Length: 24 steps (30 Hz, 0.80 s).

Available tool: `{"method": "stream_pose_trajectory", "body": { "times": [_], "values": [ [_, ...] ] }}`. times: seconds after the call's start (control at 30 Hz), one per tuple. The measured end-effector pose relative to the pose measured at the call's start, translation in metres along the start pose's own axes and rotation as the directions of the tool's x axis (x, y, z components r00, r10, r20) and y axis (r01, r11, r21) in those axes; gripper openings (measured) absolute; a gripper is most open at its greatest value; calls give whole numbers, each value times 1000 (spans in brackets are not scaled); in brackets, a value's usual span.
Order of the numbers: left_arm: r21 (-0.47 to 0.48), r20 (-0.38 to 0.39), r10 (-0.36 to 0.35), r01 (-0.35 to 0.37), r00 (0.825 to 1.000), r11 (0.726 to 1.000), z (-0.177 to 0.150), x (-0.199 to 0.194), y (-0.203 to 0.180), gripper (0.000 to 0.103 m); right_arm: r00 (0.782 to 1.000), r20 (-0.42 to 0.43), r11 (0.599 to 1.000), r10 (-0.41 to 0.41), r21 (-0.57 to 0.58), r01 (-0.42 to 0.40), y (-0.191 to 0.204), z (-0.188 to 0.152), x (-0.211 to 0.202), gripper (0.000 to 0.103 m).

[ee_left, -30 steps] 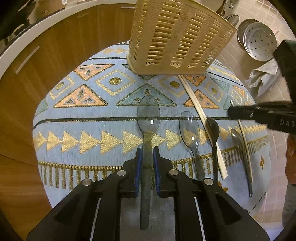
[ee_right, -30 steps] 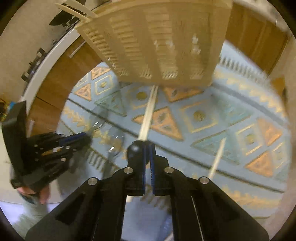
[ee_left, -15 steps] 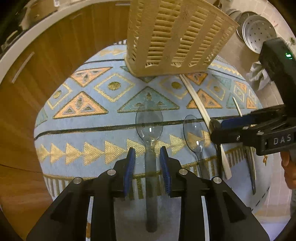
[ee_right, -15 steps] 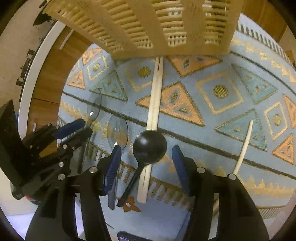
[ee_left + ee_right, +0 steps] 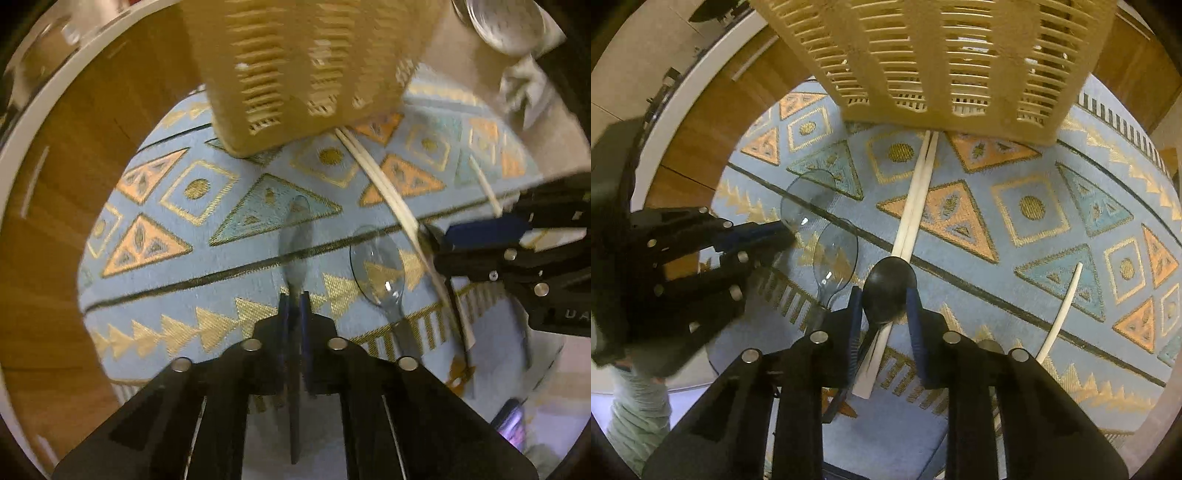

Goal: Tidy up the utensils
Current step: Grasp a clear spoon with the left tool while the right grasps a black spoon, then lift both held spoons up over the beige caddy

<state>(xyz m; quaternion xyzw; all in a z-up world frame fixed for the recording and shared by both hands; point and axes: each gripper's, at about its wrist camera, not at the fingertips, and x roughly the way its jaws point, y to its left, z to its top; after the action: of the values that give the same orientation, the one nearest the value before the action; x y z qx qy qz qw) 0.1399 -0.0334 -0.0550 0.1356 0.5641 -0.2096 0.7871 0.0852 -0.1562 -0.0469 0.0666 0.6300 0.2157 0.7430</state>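
The left gripper [image 5: 294,306] had its jaws pressed together on the handle of a clear spoon [image 5: 297,243], whose bowl pointed ahead toward the basket. The right gripper [image 5: 884,301] had its jaws closing around the bowl of a black spoon [image 5: 889,286]; the bowl sat between the blue pads, and firm contact could not be confirmed. The black spoon lay across the near end of a pair of pale chopsticks [image 5: 916,199], which ran from under the right jaws up to the foot of a slatted cream basket [image 5: 945,55]. A second clear spoon [image 5: 834,254] lay just left of the black one, between the two grippers. A single pale chopstick [image 5: 1062,310] lay apart to the right. All items rested on a light-blue mat [image 5: 1034,206] with orange and gold triangles, set on a wooden surface [image 5: 66,192]. Both grippers pointed steeply down at the mat, the left one entering the right wrist view from the left edge. A green ribbed sleeve [image 5: 639,398] showed below it. Count: two clear spoons, one black spoon, three chopsticks, one basket.
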Motion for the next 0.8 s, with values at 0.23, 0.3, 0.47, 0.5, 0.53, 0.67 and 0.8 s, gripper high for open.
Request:
{"method": "stream_pose_trajectory", "body": {
  "times": [0.23,0.3,0.47,0.5,0.53,0.67,0.8],
  "values": [
    [-103,51,-42,47,998,994,-11,-6,27,1,998,19,999,-53,7,53,-22,-6,-19,19],
    [-116,56,-41,47,998,992,-13,-4,32,1,997,41,997,-68,27,67,-28,-7,-23,19],
    [-130,75,-54,63,996,990,-19,-6,40,1,999,10,994,-43,100,42,-46,-8,-27,33],
    [-131,79,-57,67,995,989,-20,-8,42,1,999,6,993,-45,105,44,-48,-10,-29,49],
    [-131,85,-61,72,995,989,-21,-9,43,1,998,10,993,-54,103,53,-46,-10,-29,55],
    [-136,104,-55,69,993,988,-21,-18,44,1,992,-4,990,-124,71,124,-28,-8,-17,54],
    [-145,137,-57,77,989,986,-21,-26,46,1,989,-51,987,-141,69,144,-23,-4,-2,45]
  ]
}}
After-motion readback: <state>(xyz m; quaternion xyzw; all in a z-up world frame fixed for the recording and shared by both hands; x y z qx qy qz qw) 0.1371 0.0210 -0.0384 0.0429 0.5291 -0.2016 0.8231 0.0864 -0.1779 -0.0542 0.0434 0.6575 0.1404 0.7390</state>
